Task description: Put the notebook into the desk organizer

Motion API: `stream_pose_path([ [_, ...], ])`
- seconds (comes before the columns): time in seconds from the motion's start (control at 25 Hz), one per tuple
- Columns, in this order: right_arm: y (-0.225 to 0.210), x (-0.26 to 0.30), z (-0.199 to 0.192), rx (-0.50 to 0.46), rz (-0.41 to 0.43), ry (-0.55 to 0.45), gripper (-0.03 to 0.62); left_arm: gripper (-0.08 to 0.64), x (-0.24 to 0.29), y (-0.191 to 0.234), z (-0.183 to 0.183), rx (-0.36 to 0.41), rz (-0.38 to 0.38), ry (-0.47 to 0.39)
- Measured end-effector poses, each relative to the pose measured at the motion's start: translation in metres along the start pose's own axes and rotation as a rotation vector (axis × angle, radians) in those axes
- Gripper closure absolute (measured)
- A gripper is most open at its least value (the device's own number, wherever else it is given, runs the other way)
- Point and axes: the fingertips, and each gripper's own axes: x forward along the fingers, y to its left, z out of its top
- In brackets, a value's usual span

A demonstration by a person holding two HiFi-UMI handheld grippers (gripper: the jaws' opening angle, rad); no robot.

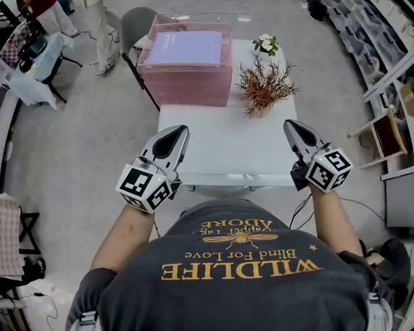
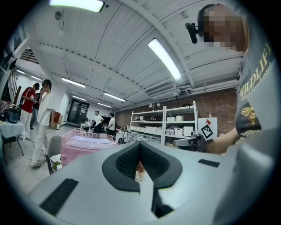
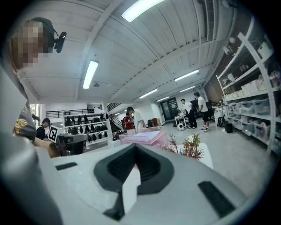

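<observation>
- Left tongs and right tongs are both closed and empty, held over the near edge of the white worktop.
- The lilac notebook lies flat in the top of the pink desk organizer, at the worktop's far left.
- A dried plant stands just right of the desk organizer.

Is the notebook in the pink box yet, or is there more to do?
Done: the purple notebook lies flat in the top of the pink desk organizer on the white table.
In hand: nothing. The left gripper and right gripper are shut and empty, at the table's near edge.
Left: seemingly nothing.
</observation>
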Motion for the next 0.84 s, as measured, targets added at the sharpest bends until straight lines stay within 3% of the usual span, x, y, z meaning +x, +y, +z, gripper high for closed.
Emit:
stream_pose_path([
  [0.84, 0.003, -0.0006, -0.0058, -0.048, 0.022, 0.036, 0.594, 0.558, -0.005, -0.0011, -0.0046, -0.003, 0.004, 0.008],
])
